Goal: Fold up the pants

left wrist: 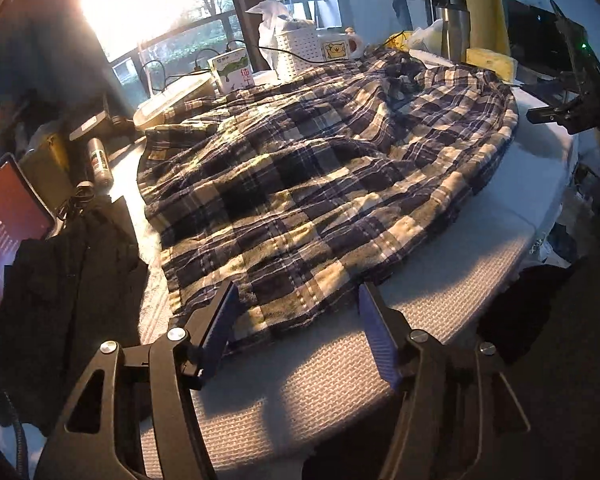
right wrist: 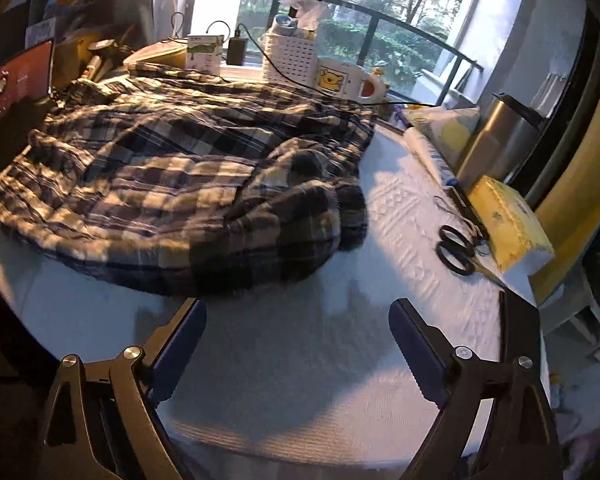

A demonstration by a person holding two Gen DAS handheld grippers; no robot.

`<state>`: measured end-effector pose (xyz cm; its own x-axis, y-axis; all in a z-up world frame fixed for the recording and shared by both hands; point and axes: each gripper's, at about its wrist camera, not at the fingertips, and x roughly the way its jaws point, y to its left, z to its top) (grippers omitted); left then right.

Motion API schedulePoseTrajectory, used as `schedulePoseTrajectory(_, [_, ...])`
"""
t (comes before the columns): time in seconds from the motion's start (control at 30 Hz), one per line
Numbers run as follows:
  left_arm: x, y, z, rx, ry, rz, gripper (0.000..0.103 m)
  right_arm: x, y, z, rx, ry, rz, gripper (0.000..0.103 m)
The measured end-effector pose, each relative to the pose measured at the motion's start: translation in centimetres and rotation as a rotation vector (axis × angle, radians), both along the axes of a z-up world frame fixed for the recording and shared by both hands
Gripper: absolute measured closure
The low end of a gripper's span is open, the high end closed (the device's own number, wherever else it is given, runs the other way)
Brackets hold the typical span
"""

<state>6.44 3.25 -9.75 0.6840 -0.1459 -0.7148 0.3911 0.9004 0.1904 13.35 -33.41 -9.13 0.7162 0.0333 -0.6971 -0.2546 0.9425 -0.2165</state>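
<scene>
I see a pair of plaid pants (left wrist: pixel 312 184) spread in a rumpled heap across the bench (left wrist: pixel 300 380), which is covered with a pale textured cloth. My left gripper (left wrist: pixel 296 320) sits at the near edge of the pants, its jaws spread, with the hem corner lying between the 2 blue pads; I cannot see the pads pressing on the fabric. My right gripper (right wrist: pixel 296 344) is over bare cloth just short of the pants, its jaws spread wide with nothing between them. In the right wrist view the bunched end of the pants lies just ahead, a little left of the jaws.

Behind the pants, by the window, stand a white basket (right wrist: pixel 288 60), a mug with a yellow cartoon (right wrist: pixel 336 78) and a small carton (right wrist: pixel 204 52). On the right edge lie black scissors (right wrist: pixel 456 250) beside a yellow tissue pack (right wrist: pixel 508 224), with a steel flask (right wrist: pixel 504 136) further back. A dark garment (left wrist: pixel 72 304) and a red-lit screen (left wrist: pixel 4 232) sit at the left.
</scene>
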Motion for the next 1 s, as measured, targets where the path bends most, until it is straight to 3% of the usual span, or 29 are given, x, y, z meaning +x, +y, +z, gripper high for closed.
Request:
schedulePoseTrajectory(0.27, [0.9,0.0,-0.1,0.033,-0.037,0.022,0.04,0.1,-0.3,-1.1,-0.104,-0.003,-0.026,0.009])
schedulePoseTrajectory(0.47, [1.6,0.6,-0.3,-0.014,-0.046,0.035,0.042,0.2,1.1,-1.1,-0.116,-0.056,0.042,0.009])
schedulePoseTrajectory(0.5, [1.6,0.6,-0.4,-0.024,-0.05,0.032,0.046,0.4,1.4,-1.1,-0.124,-0.073,0.057,0.009])
schedulePoseTrajectory(0.57, [1.5,0.3,-0.4,-0.058,-0.035,-0.006,0.077,0.9,1.8,-1.2,-0.135,-0.097,0.073,0.009])
schedulePoseTrajectory(0.63, [1.2,-0.8,-0.5,-0.015,-0.045,-0.029,0.098,1.8,2.2,-1.3,-0.137,-0.098,0.097,0.009])
schedulePoseTrajectory(0.67, [0.8,-1.7,-0.7,0.037,-0.074,-0.035,0.101,2.0,2.4,-1.3,-0.128,-0.101,0.116,0.009])
schedulePoseTrajectory(0.7, [0.7,-1.8,-0.7,0.041,-0.079,-0.036,0.101,2.3,2.5,-1.2,-0.112,-0.116,0.13,0.009])
schedulePoseTrajectory(0.83, [0.9,-0.1,0.1,-0.065,-0.054,-0.007,0.102,3.2,2.3,-1.1,-0.06,-0.136,0.149,0.01])
schedulePoseTrajectory(0.9, [0.7,0.7,0.8,-0.107,-0.062,0.004,0.102,3.4,2.3,-1.3,-0.041,-0.124,0.173,0.019])
schedulePoseTrajectory(1.0, [0.4,1.4,1.6,-0.143,-0.08,0.026,0.102,3.5,2.0,-1.2,0.039,-0.099,0.214,0.055])
